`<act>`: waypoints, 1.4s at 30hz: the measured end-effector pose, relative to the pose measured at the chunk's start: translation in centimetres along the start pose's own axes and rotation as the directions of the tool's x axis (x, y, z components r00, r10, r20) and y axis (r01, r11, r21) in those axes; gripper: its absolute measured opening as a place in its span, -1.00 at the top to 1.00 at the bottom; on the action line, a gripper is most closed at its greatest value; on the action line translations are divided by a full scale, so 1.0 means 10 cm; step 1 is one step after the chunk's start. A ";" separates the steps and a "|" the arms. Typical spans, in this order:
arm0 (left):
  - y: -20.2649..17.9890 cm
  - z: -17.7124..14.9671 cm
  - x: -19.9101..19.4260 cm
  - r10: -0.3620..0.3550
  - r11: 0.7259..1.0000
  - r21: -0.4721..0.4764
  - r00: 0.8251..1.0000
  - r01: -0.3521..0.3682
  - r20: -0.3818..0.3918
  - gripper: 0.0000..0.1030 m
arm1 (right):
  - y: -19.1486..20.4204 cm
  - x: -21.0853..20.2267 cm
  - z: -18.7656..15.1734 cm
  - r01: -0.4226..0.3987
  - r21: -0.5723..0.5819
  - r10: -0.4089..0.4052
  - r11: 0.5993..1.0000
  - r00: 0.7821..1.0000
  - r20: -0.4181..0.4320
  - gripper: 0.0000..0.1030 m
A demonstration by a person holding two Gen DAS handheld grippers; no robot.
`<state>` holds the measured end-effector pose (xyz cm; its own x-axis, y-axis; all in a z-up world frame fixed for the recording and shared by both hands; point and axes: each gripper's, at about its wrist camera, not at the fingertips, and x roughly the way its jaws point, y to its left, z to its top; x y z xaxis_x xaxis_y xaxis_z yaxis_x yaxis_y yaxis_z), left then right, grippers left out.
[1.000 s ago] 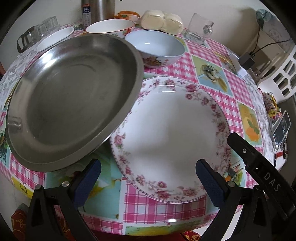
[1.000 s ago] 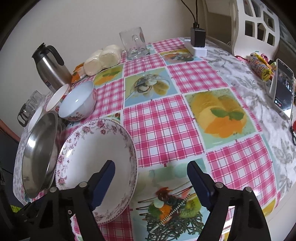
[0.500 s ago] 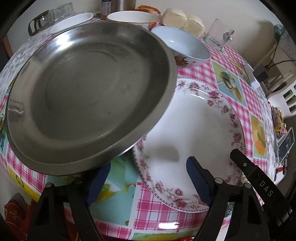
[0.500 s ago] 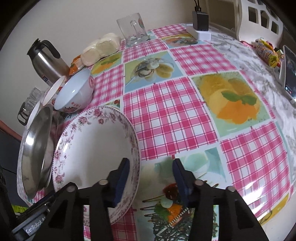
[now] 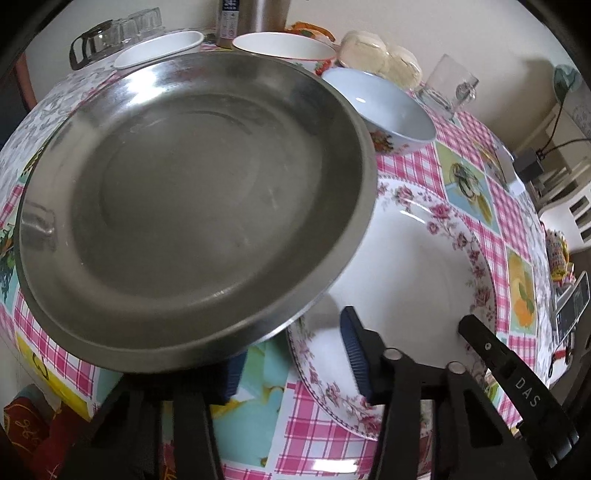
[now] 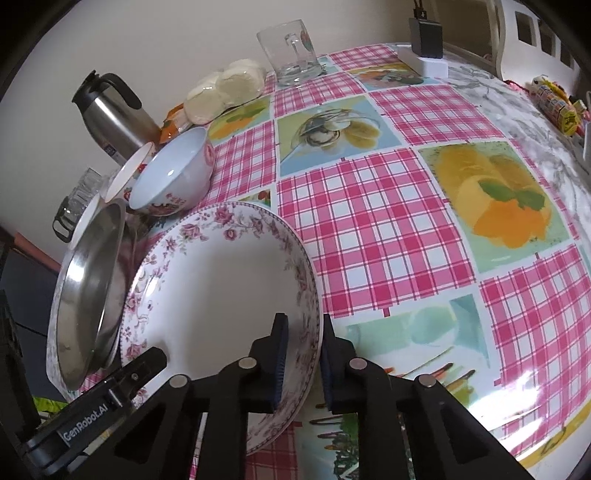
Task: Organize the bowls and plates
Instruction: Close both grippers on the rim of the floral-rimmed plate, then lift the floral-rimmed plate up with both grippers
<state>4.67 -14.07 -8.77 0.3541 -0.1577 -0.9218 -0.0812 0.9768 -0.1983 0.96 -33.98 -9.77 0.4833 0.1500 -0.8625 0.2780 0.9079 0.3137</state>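
A big steel plate (image 5: 192,206) overlaps the left rim of a white floral plate (image 5: 417,273) on the checked tablecloth. My left gripper (image 5: 291,350) is partly closed with its jaws astride the steel plate's near rim, not visibly clamped. My right gripper (image 6: 301,365) is shut on the floral plate's (image 6: 221,280) right rim; the steel plate (image 6: 92,280) stands tilted to its left. A white and blue bowl (image 6: 173,177) and a second bowl (image 5: 280,46) sit behind, with a small white dish (image 5: 159,48).
A steel thermos (image 6: 110,110), glass mug (image 6: 291,51), wrapped buns (image 6: 225,88) and glassware (image 5: 118,33) line the back of the table. A charger (image 6: 424,44) and phone (image 5: 572,310) lie at the right. The table edge (image 5: 295,469) is close to me.
My right gripper closed onto the floral plate's rim. My left gripper narrowed and moved in around the steel plate's near rim, which now overlaps the floral plate more.
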 end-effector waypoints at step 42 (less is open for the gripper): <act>-0.39 0.13 0.21 -0.168 0.981 0.106 0.985 0.164 0.029 0.38 | -0.56 -0.20 -0.01 -0.065 0.173 0.056 0.983 0.997 0.056 0.69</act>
<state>6.93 -18.07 -9.47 0.3893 -0.3151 -0.8655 0.0772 0.9475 -0.3102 -1.67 -39.34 -9.85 0.5443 0.1785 -0.8197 0.3851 0.8149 0.4332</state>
